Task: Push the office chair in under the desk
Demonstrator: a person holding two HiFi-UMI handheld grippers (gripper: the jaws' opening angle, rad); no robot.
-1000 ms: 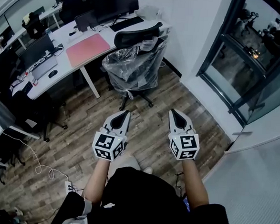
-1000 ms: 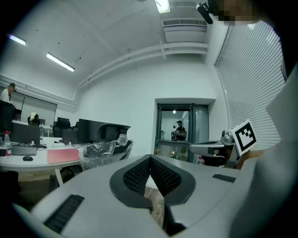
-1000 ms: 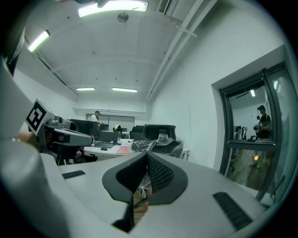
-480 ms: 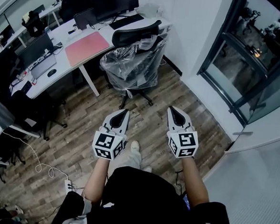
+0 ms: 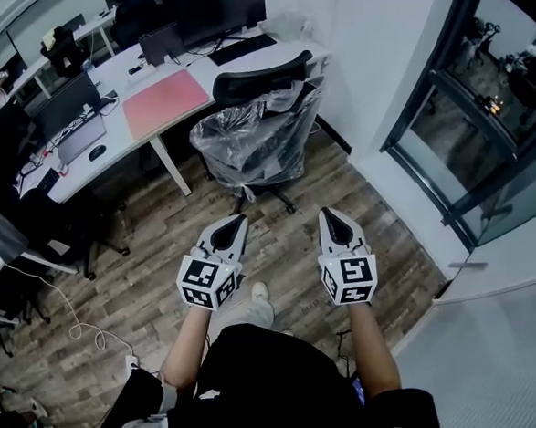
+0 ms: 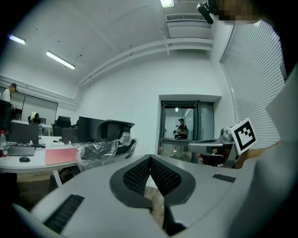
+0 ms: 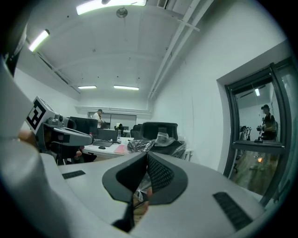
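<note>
Beside the white tabletop (image 5: 120, 107), the black office chair wrapped in clear plastic (image 5: 255, 134) stands pulled out on the wooden floor (image 5: 156, 246). The left hand-held gripper (image 5: 240, 221) and the right hand-held gripper (image 5: 327, 215) hover short of it, jaws together, empty.

Chair (image 5: 256, 130) before desk (image 5: 119, 116)

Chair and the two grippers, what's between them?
Only bare floor lies between the chair and the left gripper and right gripper, clearest in the head view.
</note>
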